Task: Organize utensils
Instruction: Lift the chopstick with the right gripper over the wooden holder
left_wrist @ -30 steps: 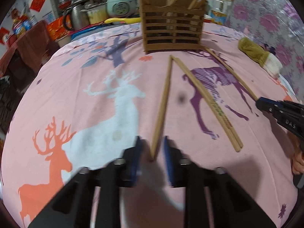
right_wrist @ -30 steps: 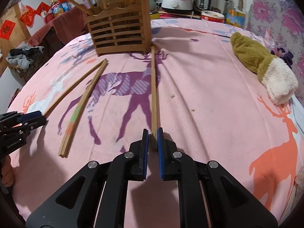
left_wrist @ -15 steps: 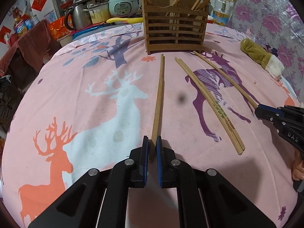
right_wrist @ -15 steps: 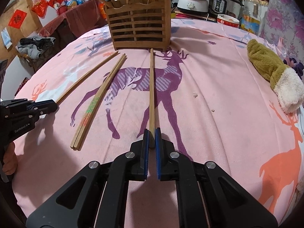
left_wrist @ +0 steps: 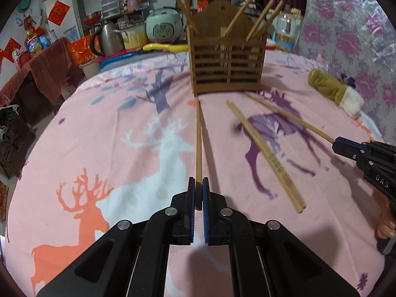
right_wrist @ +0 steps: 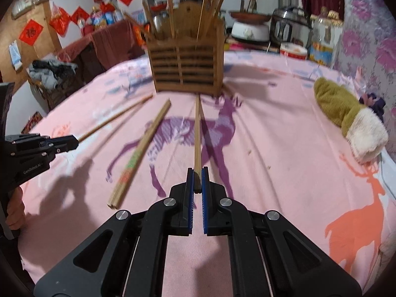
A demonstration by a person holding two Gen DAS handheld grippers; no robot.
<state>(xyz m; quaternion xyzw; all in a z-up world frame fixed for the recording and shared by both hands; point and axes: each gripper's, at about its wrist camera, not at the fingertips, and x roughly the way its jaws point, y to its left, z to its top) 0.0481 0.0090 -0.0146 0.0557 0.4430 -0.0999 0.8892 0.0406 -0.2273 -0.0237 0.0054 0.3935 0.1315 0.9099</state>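
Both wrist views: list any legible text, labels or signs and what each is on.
"DAS": right gripper body, left wrist view.
"GenRobot.AI": left gripper body, right wrist view, small and faint.
One Chinese character, likely "福": red paper sign on the wall.
Print on the loose chopstick pair: too blurred to read.

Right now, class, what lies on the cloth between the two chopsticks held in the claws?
A pair of chopsticks lying side by side on the pink deer tablecloth, best seen in the right wrist view.

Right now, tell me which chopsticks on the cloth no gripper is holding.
The printed pair lying together between the two held chopsticks; each single one is clamped in a gripper's fingers.
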